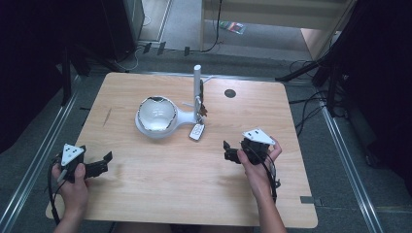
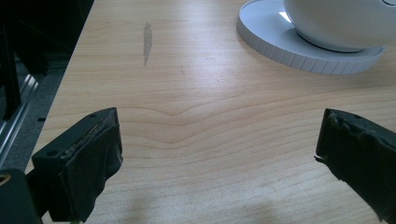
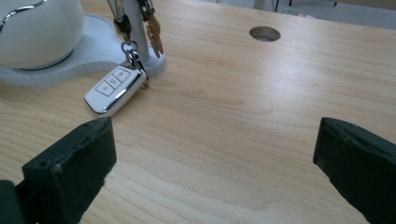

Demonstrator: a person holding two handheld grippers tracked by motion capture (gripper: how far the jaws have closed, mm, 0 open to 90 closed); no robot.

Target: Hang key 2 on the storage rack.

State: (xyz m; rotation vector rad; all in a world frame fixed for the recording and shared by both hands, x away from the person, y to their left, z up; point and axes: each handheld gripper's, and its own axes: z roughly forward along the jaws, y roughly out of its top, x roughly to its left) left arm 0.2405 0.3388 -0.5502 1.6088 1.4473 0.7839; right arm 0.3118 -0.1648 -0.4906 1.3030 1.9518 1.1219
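Observation:
A white stand (image 1: 160, 127) sits mid-table, holding a round white bowl (image 1: 156, 112) and an upright post (image 1: 197, 92). A key bunch (image 1: 203, 108) hangs from the post, and its white car key fob (image 1: 197, 131) lies on the wood beside the base. My left gripper (image 1: 103, 164) is near the table's front left, open and empty. My right gripper (image 1: 227, 151) is open and empty to the right of the fob. In the right gripper view the fob (image 3: 114, 88) lies ahead at the left, well beyond the open gripper (image 3: 215, 172). The left gripper view has the stand's base (image 2: 280, 46) at top right, beyond the open gripper (image 2: 217, 158).
The wooden table (image 1: 145, 194) has a round cable hole (image 1: 230, 93) at the back right, also in the right gripper view (image 3: 265, 33). A grey scuff (image 2: 147, 42) marks the wood at the left. Metal floor rails run along both sides. Cables lie on the floor behind.

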